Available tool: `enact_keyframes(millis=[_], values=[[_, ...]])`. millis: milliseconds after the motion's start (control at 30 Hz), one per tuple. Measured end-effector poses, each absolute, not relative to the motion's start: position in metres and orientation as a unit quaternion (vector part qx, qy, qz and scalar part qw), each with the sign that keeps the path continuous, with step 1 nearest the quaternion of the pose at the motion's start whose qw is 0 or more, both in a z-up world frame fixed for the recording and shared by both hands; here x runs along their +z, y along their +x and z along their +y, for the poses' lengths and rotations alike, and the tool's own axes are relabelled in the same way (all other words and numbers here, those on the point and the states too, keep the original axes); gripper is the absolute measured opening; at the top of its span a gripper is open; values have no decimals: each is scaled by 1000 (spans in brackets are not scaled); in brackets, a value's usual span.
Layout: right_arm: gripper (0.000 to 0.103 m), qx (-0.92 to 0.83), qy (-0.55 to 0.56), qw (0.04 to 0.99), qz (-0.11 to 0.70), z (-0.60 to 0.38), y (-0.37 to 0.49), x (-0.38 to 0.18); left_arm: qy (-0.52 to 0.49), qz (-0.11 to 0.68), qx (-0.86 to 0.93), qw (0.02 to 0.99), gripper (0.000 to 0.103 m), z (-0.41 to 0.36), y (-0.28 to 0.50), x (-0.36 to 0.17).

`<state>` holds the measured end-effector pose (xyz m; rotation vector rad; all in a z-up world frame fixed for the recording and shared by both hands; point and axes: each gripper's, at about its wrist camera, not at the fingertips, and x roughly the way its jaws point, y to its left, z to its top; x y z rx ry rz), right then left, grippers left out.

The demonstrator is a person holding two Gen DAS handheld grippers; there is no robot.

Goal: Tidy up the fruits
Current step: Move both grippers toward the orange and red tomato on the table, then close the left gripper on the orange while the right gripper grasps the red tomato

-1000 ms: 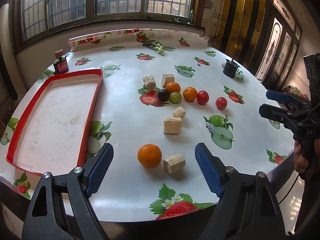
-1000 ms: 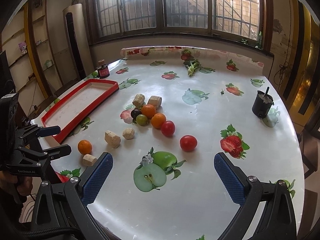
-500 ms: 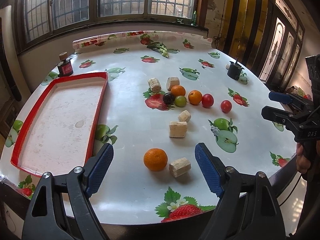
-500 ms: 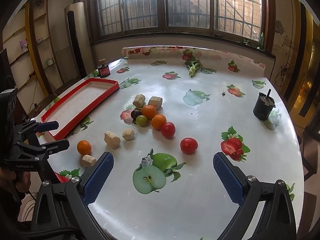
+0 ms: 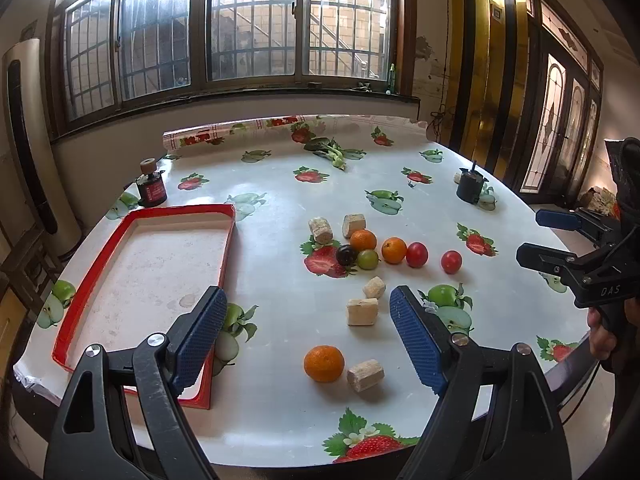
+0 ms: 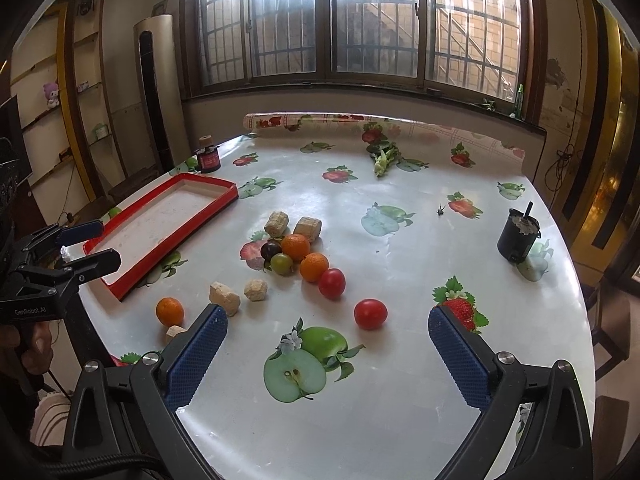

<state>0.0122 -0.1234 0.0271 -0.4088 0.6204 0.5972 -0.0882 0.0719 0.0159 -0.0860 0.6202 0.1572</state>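
Both grippers are hanging wide apart and holding nothing: the left gripper is hovering above the lone orange near the table's front edge, beside the red tray, while the right gripper is facing the fruit cluster mid-table

Round table under fruit-print cloth, red tray at left, oranges, tomatoes, grapes, beige blocks mid-table, black cup, small jar, greens at far edge.
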Motion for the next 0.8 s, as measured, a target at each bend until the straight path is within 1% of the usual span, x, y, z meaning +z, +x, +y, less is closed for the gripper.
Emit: enact_keyframes(millis=[167, 333, 433, 467, 500, 533, 567, 733, 800], values=[[102, 291, -200, 886, 302, -126, 15, 23, -40, 319, 79, 943, 84, 73, -86, 6], [100, 293, -196, 879, 321, -128, 24, 8, -47, 358, 70, 930, 83, 72, -73, -20], [92, 293, -194, 873, 338, -127, 35, -4, -56, 390, 65, 917, 69, 73, -60, -39], [88, 292, -192, 870, 347, -127, 40, -9, -61, 403, 63, 911, 64, 75, -54, -46], [81, 291, -188, 868, 357, -127, 45, -14, -67, 414, 60, 906, 58, 76, -50, -52], [79, 289, -184, 865, 367, -127, 51, -18, -73, 424, 56, 901, 56, 77, -46, -58], [76, 287, -181, 862, 377, -127, 57, -23, -77, 435, 52, 896, 53, 78, -43, -64], [75, 272, -175, 856, 404, -126, 81, -41, -86, 461, 28, 883, 54, 75, -35, -80], [71, 267, -171, 855, 411, -125, 91, -46, -80, 463, 24, 882, 51, 72, -34, -81]])
